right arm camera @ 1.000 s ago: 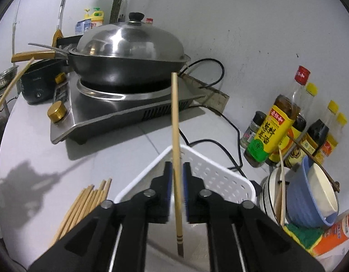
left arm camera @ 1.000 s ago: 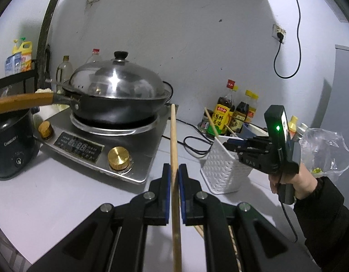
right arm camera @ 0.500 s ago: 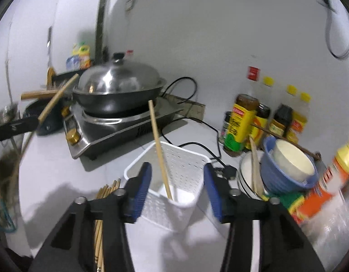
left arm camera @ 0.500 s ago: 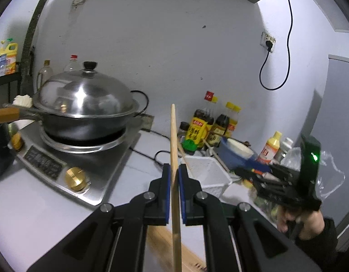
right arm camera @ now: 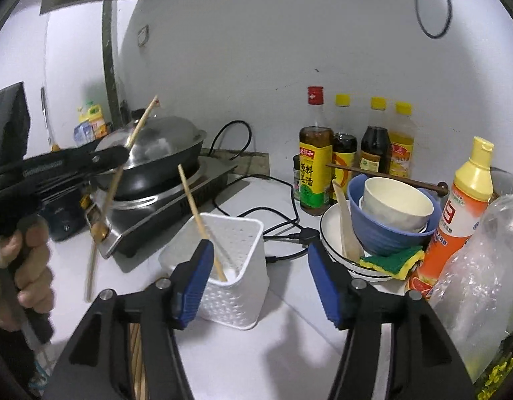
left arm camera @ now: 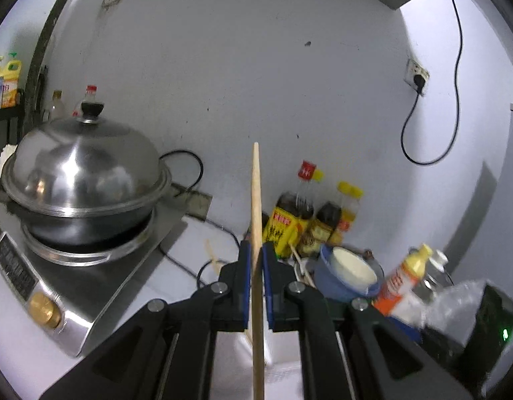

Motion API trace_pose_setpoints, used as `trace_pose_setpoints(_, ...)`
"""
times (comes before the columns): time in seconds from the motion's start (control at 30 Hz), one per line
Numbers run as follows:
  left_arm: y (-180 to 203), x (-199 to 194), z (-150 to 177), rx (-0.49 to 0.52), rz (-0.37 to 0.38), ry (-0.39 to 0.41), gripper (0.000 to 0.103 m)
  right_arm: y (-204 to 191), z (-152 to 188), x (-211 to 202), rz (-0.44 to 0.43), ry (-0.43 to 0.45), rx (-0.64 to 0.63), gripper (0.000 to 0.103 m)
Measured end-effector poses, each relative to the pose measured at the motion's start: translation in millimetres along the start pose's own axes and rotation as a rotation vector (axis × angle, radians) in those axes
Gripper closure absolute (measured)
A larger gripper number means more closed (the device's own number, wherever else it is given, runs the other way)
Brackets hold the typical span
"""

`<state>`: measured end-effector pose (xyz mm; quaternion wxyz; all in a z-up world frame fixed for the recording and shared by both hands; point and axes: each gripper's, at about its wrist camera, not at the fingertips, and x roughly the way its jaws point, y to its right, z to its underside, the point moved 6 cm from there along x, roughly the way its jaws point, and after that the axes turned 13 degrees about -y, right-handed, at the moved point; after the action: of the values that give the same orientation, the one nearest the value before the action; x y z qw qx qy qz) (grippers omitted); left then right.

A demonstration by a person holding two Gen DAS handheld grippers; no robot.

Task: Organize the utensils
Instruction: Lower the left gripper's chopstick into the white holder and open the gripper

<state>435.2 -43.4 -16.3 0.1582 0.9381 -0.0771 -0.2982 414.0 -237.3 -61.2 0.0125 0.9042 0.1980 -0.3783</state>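
Note:
My left gripper (left arm camera: 256, 256) is shut on a wooden chopstick (left arm camera: 256, 200) that stands upright between its blue pads. In the right wrist view this left gripper (right arm camera: 120, 158) hangs left of the white perforated basket (right arm camera: 236, 286), with its chopstick (right arm camera: 110, 196) slanting down through it. A single chopstick (right arm camera: 196, 206) leans inside the basket, free of any grip. My right gripper (right arm camera: 259, 256) hovers just in front of the basket; its jaws are opening and nothing is pressed between the pads. A bundle of chopsticks (right arm camera: 136, 360) lies on the counter under my right gripper.
A lidded wok (left arm camera: 80, 180) sits on an induction cooker (left arm camera: 90, 286) at the left. Sauce bottles (right arm camera: 316, 166) line the wall. Stacked bowls (right arm camera: 389, 213) on a white plate (right arm camera: 329, 233), a sponge (right arm camera: 389, 263), an orange bottle (right arm camera: 463, 206) and a black cable (right arm camera: 283, 230) crowd the right.
My right gripper let go of its chopstick, which now leans in the basket, and its jaws spread wide as it drew back. My left gripper carried its chopstick rightward, nearer the basket.

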Motion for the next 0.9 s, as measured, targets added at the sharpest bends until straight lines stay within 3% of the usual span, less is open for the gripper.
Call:
trace_pose_setpoints(0.13, 11, 25, -13, -0.042, -0.008, 0.027, 0.097, 17, -3, 2, 0.004, 0.009, 0.053, 0.046)
trace_pose_setpoints(0.3, 7, 65, -16, -0.133, -0.012, 0.004, 0.097, 32, -1, 2, 0.009, 0.014, 0.081, 0.046)
trace_pose_setpoints(0.43, -2, 89, 0, -0.170, -0.015, -0.073, 0.097, 40, 0, -1, 0.022, 0.021, 0.092, 0.046)
trace_pose_setpoints(0.63, -1, 95, 19, -0.147, 0.009, -0.143, 0.097, 42, 1, 1, 0.039, 0.016, 0.089, 0.046)
trace_pose_setpoints(0.8, 5, 106, 38, -0.116, 0.027, -0.300, 0.097, 34, 3, 3, 0.036, 0.005, 0.084, 0.046)
trace_pose_setpoints(0.87, 6, 108, 44, -0.087, -0.003, -0.344, 0.088, 32, 5, 1, 0.026, 0.006, 0.092, 0.046)
trace_pose_setpoints(0.9, 5, 107, 46, -0.079, -0.012, -0.349, 0.066, 31, 5, 1, 0.028, 0.009, 0.094, 0.046)
